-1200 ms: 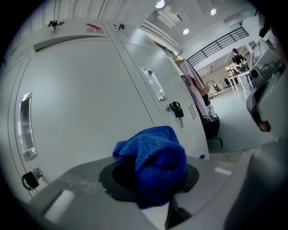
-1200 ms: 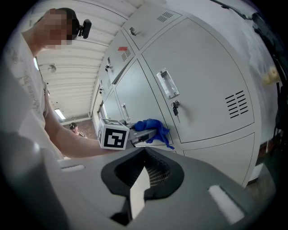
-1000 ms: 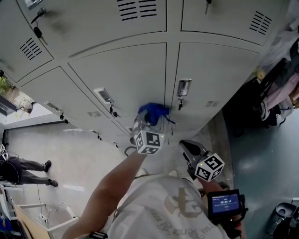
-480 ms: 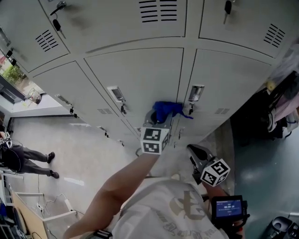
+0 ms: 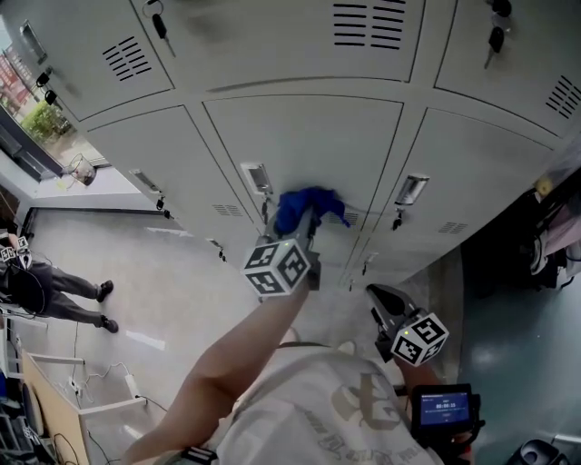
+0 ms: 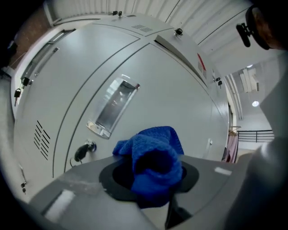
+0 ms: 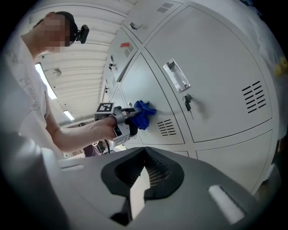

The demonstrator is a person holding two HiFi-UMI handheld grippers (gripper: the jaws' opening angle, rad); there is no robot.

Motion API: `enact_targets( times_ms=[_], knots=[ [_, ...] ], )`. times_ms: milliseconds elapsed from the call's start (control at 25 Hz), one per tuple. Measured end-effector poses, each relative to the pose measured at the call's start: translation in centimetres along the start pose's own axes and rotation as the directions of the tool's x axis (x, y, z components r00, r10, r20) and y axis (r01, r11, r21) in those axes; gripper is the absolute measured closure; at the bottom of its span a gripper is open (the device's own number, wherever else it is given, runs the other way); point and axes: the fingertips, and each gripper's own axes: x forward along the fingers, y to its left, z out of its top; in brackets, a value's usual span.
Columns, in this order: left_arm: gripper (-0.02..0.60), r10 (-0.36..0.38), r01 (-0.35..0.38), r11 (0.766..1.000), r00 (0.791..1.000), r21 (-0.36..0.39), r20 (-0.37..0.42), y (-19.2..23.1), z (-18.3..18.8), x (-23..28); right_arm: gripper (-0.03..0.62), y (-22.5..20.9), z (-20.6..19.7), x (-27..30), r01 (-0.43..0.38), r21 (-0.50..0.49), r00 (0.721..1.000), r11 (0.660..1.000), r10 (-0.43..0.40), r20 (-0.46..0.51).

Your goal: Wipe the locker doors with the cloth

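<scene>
A blue cloth (image 5: pixel 306 206) is pressed against the grey locker door (image 5: pixel 309 145), just right of that door's metal handle (image 5: pixel 257 177). My left gripper (image 5: pixel 306 224) is shut on the cloth, arm stretched out towards the door. In the left gripper view the cloth (image 6: pixel 155 155) bunches between the jaws, with the handle (image 6: pixel 112 108) and a keyed lock (image 6: pixel 83 152) up to the left. My right gripper (image 5: pixel 379 298) hangs back near my body, shut and empty. The right gripper view shows the left gripper (image 7: pixel 128 119) holding the cloth (image 7: pixel 143 111) on the lockers.
Neighbouring locker doors carry handles (image 5: pixel 410 189) and hanging keys (image 5: pixel 162 23). A person (image 5: pixel 50 295) stands on the floor at far left. Dark bags and clothes (image 5: pixel 545 245) fill the gap right of the lockers. A small screen device (image 5: pixel 443 406) sits by my right hand.
The left gripper has carried the cloth leftwards across the door, from near the right neighbour's handle to beside the door's own handle. The right gripper has stayed put.
</scene>
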Motion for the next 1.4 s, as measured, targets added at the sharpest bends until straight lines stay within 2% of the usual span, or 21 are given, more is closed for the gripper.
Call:
enact_targets(
  times_ms=[160, 360, 640, 880, 1080, 1240, 1400],
  knots=[
    [0.437, 0.021, -0.018, 0.996, 0.999, -0.093, 0.040, 1.9, 2.2, -1.0, 0.591, 0.6, -0.2, 0.9, -0.007, -0.003, 1.000, 1.000, 0.007, -0.013],
    [0.437, 0.049, -0.022, 0.969, 0.994, -0.247, 0.101, 4.0, 4.6, -2.0, 0.591, 1.3, -0.1, 2.0, -0.018, -0.005, 1.000, 1.000, 0.018, -0.016],
    [0.437, 0.039, 0.010, 0.951, 0.988, -0.310, 0.151, 5.4, 5.6, -2.9, 0.591, 2.4, -0.3, 3.3, -0.027, -0.007, 0.999, 1.000, 0.026, -0.021],
    [0.434, 0.048, 0.000, 0.961, 0.985, -0.275, 0.167, 6.7, 6.6, -3.9, 0.591, 2.6, -0.3, 3.6, -0.019, -0.008, 1.000, 1.000, 0.018, -0.018],
    [0.434, 0.047, -0.024, 0.988, 0.988, -0.154, 0.147, 6.6, 7.8, -4.4, 0.591, 3.0, -0.2, 3.9, -0.015, -0.009, 1.000, 1.000, 0.015, -0.018],
    [0.434, 0.055, -0.048, 0.998, 0.982, -0.040, 0.178, 6.7, 9.4, -4.8, 0.591, 2.9, -0.4, 3.9, -0.008, -0.008, 1.000, 1.000, 0.008, -0.017],
    [0.436, 0.080, -0.082, 0.997, 0.970, -0.003, 0.228, 7.5, 11.1, -5.4, 0.591, 2.9, -0.3, 4.0, -0.003, -0.008, 1.000, 1.000, 0.003, -0.018]
  ],
)
